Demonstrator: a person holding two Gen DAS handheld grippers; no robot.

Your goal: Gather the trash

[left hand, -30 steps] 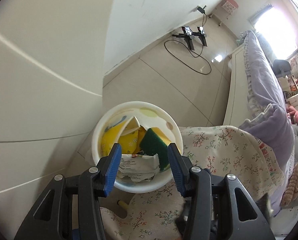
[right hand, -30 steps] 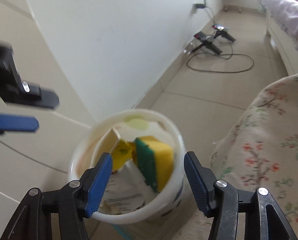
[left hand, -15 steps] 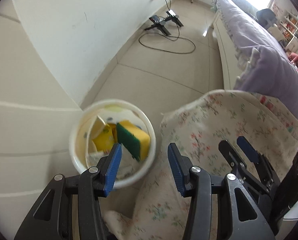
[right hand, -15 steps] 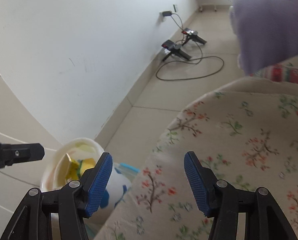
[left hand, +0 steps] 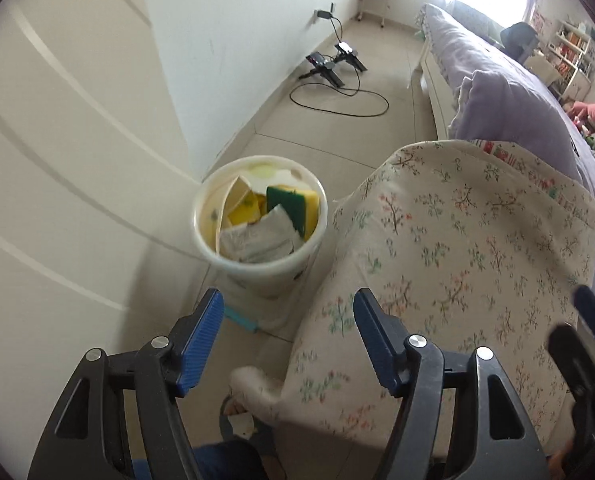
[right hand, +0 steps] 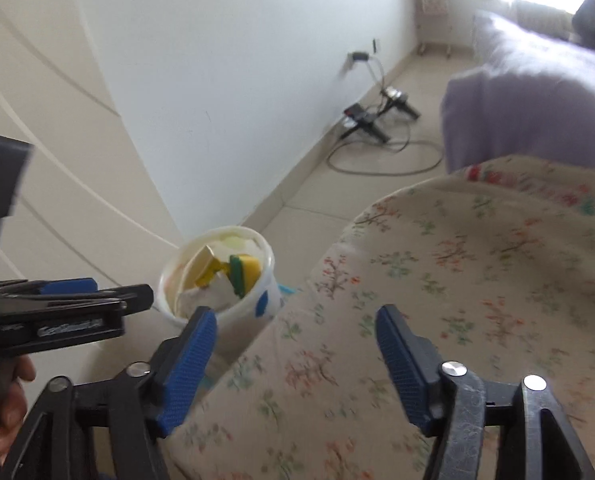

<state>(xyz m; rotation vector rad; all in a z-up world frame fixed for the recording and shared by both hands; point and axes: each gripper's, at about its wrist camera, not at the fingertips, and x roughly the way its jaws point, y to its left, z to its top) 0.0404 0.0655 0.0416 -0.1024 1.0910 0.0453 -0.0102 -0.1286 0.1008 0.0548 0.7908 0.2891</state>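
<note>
The left gripper (left hand: 285, 328) is spread wide with nothing between its blue pads. Just ahead of its left finger stands the white trash bin (left hand: 257, 268) on the floor, holding a yellow-green sponge (left hand: 297, 204) and crumpled paper (left hand: 257, 240). The right gripper (right hand: 297, 344) is likewise released and empty, over the floral cloth (right hand: 457, 280); the bin lies ahead to its left. Farther off, a black cable (left hand: 337, 100) lies by the wall.
</note>
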